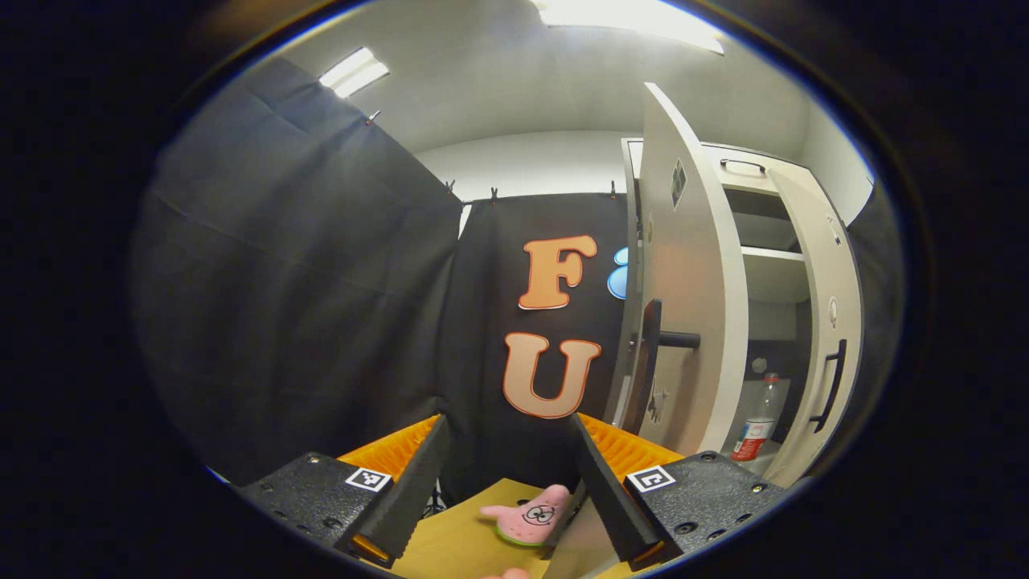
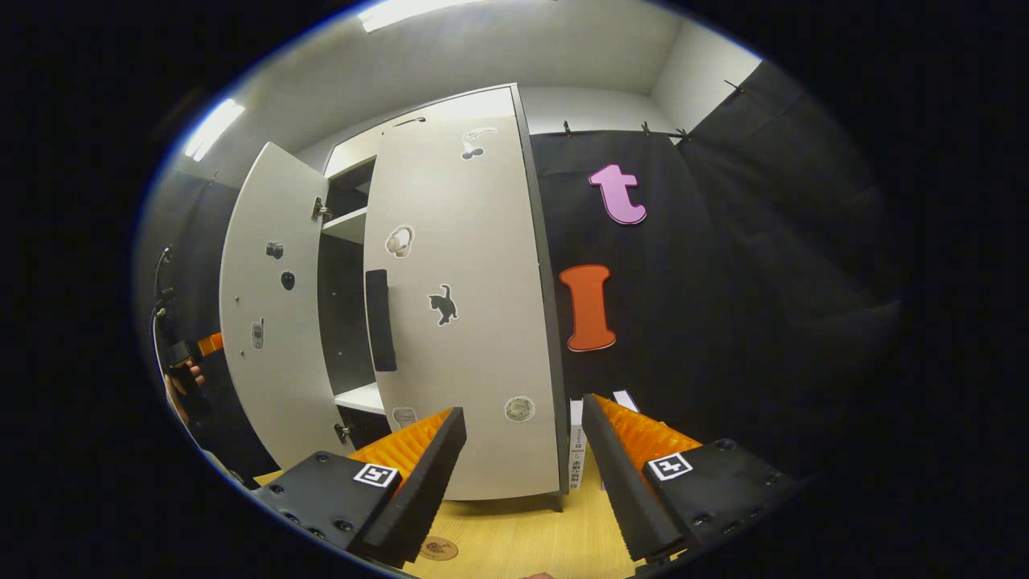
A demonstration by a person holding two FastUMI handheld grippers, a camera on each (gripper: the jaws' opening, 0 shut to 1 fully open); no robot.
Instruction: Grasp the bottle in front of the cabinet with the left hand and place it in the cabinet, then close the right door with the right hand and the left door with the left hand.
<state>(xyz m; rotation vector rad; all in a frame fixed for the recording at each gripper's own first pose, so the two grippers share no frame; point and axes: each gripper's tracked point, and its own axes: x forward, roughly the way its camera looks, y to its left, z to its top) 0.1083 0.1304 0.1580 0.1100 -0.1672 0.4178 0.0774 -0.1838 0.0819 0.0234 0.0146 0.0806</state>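
Observation:
The clear bottle (image 1: pixel 759 420) with a red label stands upright inside the white cabinet (image 1: pixel 768 265), on its lower shelf. Left of it, the left door (image 1: pixel 683 281) hangs wide open, seen almost edge-on, its black handle (image 1: pixel 653 354) facing me. My left gripper (image 1: pixel 506 426) is open and holds nothing, off to the left of that door. In the right gripper view the right door (image 2: pixel 458 297) looks shut or nearly so, while the left door (image 2: pixel 269 322) swings outward. My right gripper (image 2: pixel 524 406) is open and bare, in front of the right door's lower edge.
A pink starfish toy (image 1: pixel 526 515) lies on the wooden table (image 2: pixel 514 539) just beyond my left fingers. A slim white box (image 2: pixel 575 450) stands against the cabinet's right side. A hand with the left gripper (image 2: pixel 189 362) shows beyond the open left door.

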